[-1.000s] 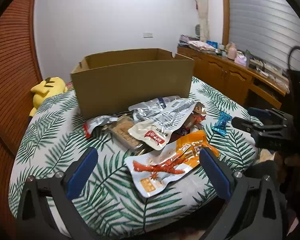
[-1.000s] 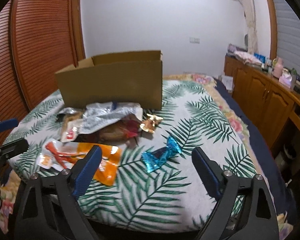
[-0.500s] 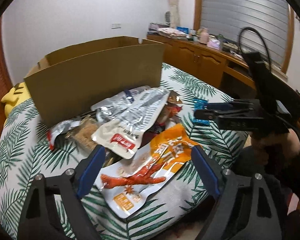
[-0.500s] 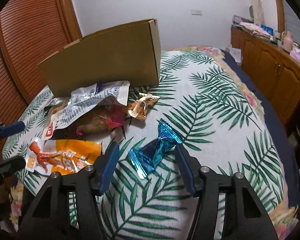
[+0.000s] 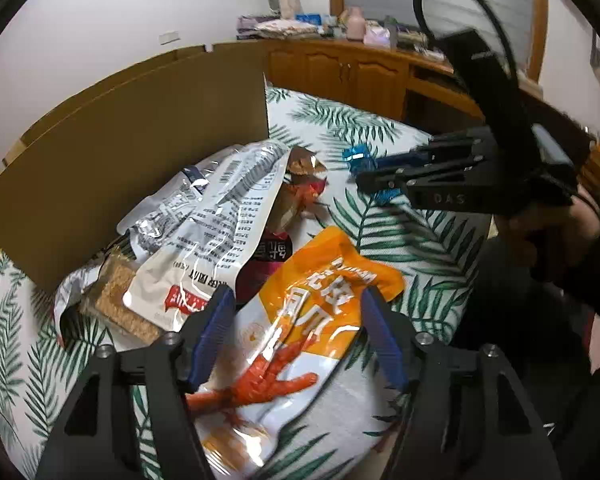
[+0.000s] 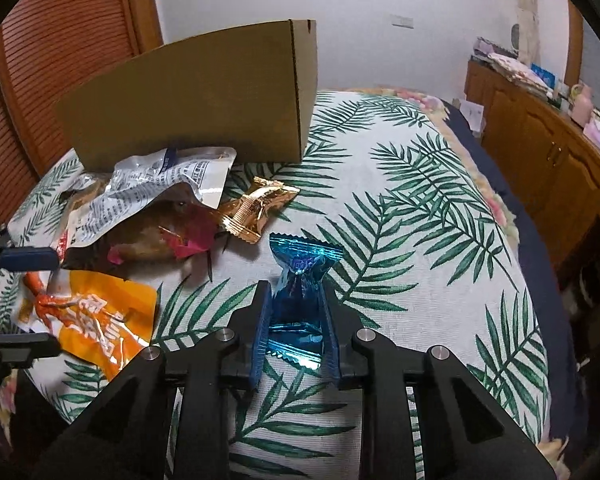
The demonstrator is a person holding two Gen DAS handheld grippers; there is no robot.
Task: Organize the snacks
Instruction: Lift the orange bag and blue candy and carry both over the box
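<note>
Snack packets lie on a palm-leaf bedspread in front of an open cardboard box (image 5: 132, 136) (image 6: 204, 92). My right gripper (image 6: 296, 308) is shut on a blue foil candy (image 6: 302, 280) that rests on the bed; it also shows in the left wrist view (image 5: 380, 172). My left gripper (image 5: 296, 320) is open, its fingers either side of an orange chicken-feet packet (image 5: 300, 328) (image 6: 96, 316). Beside it lie a silver-white packet (image 5: 216, 216) (image 6: 152, 188), a gold packet (image 6: 256, 204) and a red wrapper (image 6: 192, 240).
A wooden cabinet (image 6: 548, 152) with clutter on top runs along the right of the bed. A slatted wooden door (image 6: 60, 44) stands at the left. The bed edge (image 6: 540, 280) drops off on the right.
Both grippers moved forward and down. My right gripper closed on the blue candy. My left gripper narrowed around the orange packet.
</note>
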